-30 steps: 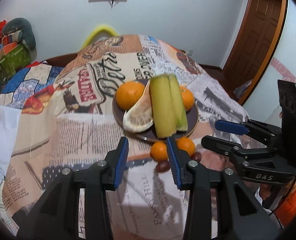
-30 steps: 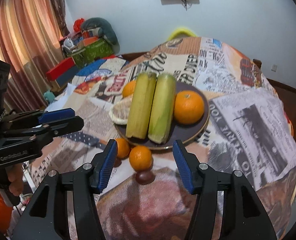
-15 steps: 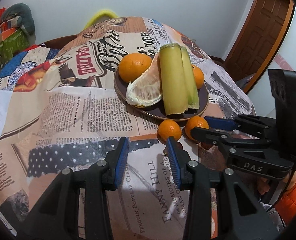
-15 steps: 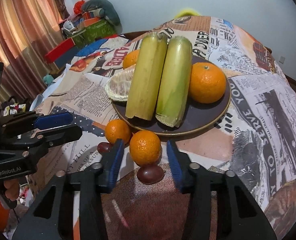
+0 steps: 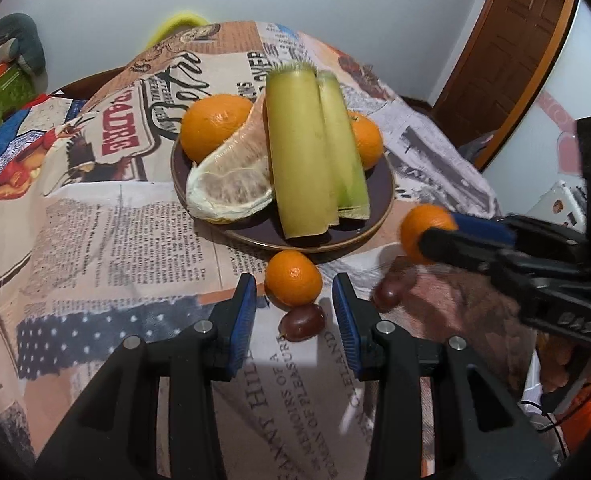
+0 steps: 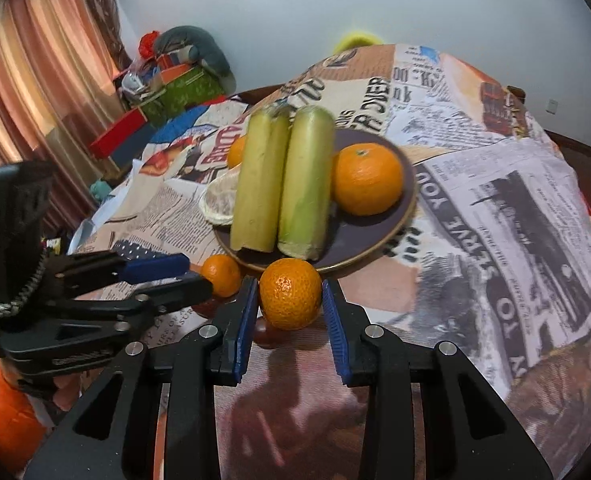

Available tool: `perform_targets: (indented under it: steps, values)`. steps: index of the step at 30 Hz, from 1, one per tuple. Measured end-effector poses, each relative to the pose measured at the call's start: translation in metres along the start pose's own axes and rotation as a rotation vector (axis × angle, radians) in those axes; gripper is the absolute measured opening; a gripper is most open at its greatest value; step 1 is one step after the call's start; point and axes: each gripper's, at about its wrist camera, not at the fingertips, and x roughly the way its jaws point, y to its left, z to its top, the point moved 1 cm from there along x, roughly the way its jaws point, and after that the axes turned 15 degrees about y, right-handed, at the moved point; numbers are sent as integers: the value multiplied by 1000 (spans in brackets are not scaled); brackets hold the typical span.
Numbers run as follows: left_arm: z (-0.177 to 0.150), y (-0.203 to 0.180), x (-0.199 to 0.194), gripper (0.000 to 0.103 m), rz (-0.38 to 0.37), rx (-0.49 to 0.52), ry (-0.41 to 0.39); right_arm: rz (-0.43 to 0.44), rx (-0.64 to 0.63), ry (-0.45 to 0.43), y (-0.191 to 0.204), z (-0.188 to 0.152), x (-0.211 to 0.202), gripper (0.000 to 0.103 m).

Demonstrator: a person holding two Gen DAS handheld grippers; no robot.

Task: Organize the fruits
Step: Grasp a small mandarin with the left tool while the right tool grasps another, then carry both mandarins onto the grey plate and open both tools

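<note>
Right tool (image 6: 289, 312) clamps a small, glossy, dimpled mandarin (image 6: 290, 298).

1. We see a newspaper-print tablecloth (image 6: 515, 184) draped over the table.
2. Beyond the tablecloth's far edge, a yellow chair back (image 5: 175, 24) rises against the white wall.
3. Left of the tablecloth, gift boxes (image 6: 175, 88) sit piled, a grey plush toy (image 6: 199, 44) on top.
4. Striped curtains (image 6: 35, 64) hang left of that pile.
5. A brown wooden door (image 5: 511, 52) stands right of the tablecloth.
</note>
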Motion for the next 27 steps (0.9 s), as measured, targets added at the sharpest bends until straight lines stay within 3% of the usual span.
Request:
perform_targets:
  steps: [6,8,12,19,27]
  values:
    - [3,-2,13,39,10,1,18,-20,18,-14,-9,-2,-6,30]
    - [2,-1,14,32,7,0,16,-24,22,-18,-11,-2,-8,30]
    - [1,-1,8,31,7,6,6,-26,33,-28,-16,-1,-11,30]
    - [5,1,-28,31,10,6,-77,-29,37,-68,-17,8,-22,30]
    - [36,-2,-63,31,29,30,-192,-48,7,-134,-14,32,-39,30]
